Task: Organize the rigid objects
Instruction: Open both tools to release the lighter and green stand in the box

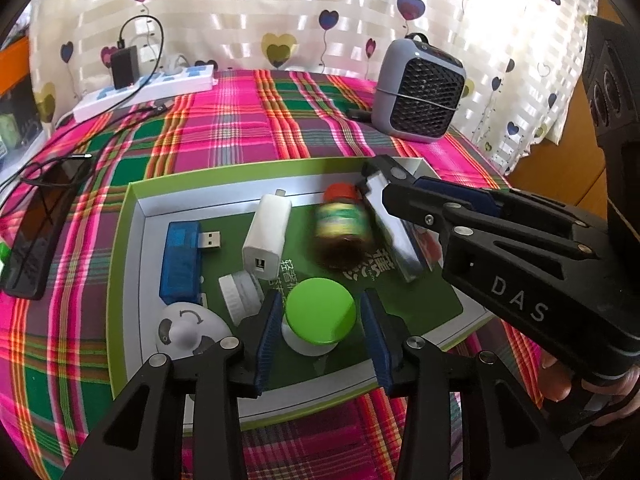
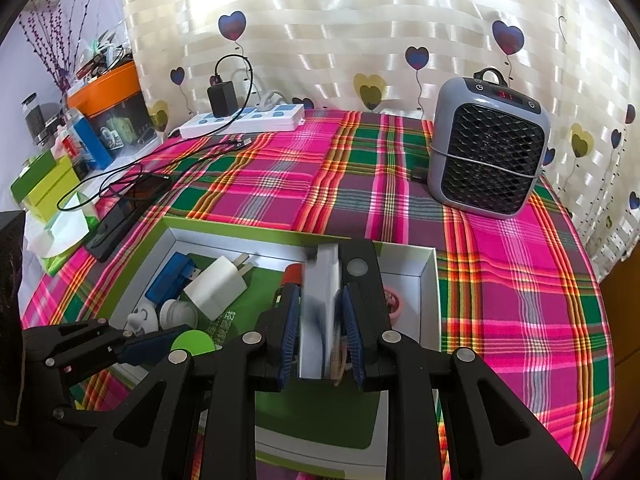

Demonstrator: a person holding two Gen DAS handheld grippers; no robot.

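Covering table, plaid cloth (image 2: pixel 500 280); left tongs (image 1: pixel 320 328) wide; right tongs (image 2: pixel 320 332) gripping silver block (image 2: pixel 320 312).

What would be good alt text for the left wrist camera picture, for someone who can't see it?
The open left claw straddles a green-lidded white jar in a green-rimmed box on a pink plaid cloth. At right, the right claw grips a silver slab over the box, beside a blurred brown bottle.
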